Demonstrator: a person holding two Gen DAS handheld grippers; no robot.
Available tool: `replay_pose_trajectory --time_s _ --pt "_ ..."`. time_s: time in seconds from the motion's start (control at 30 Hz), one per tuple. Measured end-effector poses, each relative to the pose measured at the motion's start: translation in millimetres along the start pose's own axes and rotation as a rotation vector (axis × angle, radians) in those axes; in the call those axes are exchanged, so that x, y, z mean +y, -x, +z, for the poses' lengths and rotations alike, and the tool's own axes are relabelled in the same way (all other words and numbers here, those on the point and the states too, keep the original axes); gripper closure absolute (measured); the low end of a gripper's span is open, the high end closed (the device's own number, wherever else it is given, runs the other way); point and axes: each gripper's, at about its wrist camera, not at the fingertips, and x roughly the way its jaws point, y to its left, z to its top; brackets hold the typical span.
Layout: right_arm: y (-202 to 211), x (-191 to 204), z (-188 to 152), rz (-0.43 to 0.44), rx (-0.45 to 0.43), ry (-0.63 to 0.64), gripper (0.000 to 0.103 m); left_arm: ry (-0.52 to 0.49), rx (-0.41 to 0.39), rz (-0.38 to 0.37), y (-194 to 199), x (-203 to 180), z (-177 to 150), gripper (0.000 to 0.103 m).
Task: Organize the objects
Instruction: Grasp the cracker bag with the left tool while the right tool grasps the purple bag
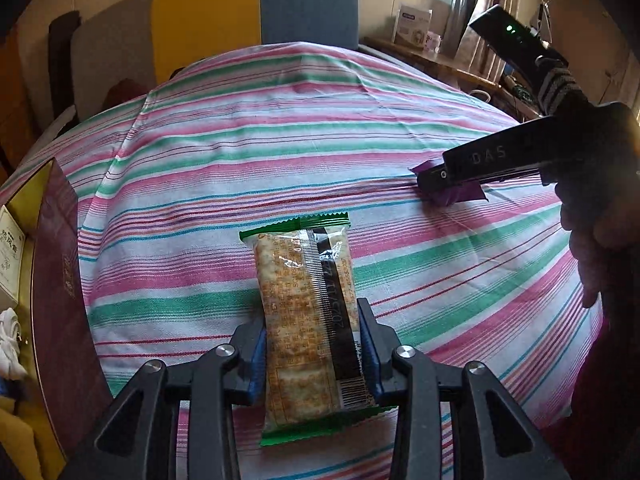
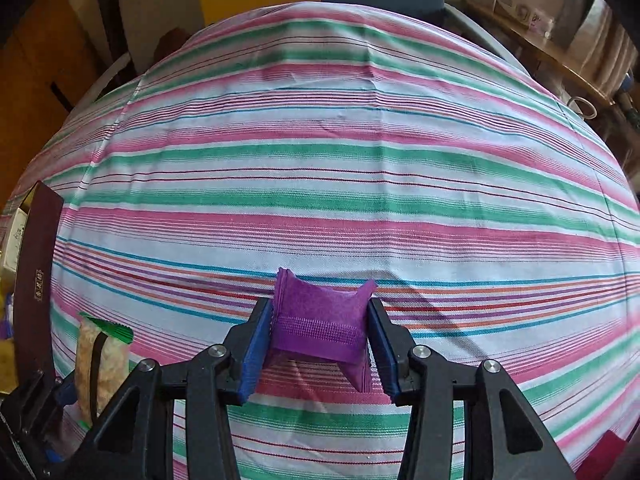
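Because each gripper carries one packet, both hands look busy with the same step of tidying: bringing loose things toward the box at the left.

Nearest in the left wrist view, the left gripper point(image 1: 316, 354) is clenched on a cracker packet point(image 1: 306, 320), its blue pads pressing the two long sides near the lower end. The packet is long and stiff, with green crimped ends, and it points away from the camera over the striped cloth point(image 1: 280, 152). I judge that this grip across the narrow width was chosen because the pads can hold the flat sides firmly and the packet will not fold.

At the same near distance in the right wrist view, the right gripper point(image 2: 320, 344) grasps a small purple packet point(image 2: 320, 320). The soft foil is squeezed between the pads, so its upper corners flare outward. Whether it touches the cloth I cannot tell.

At the left edge stands a dark maroon box point(image 1: 60, 264) with a gold lining, and a small white carton point(image 1: 10, 248) lies inside. It seems to be the collecting place.

Farther away the cloth is bare, and behind it stands a yellow and blue chair back point(image 1: 256, 8).
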Motion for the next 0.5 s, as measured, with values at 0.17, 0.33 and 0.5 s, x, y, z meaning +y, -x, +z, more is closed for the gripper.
replay_pose_trajectory --time_s 0.17,0.33,0.5 --pt "-7 5 -4 -0.023 0.026 0.026 0.056 -0.014 -0.03 -0.055 1 6 -4 0.063" --pt "-9 9 -5 -0.051 0.013 0.048 0.057 -0.017 -0.047 -0.06 3 7 -7 0.063" --pt "-10 8 -6 -0.055 0.009 0.053 0.056 -0.023 -0.06 -0.054 6 8 -11 0.063"
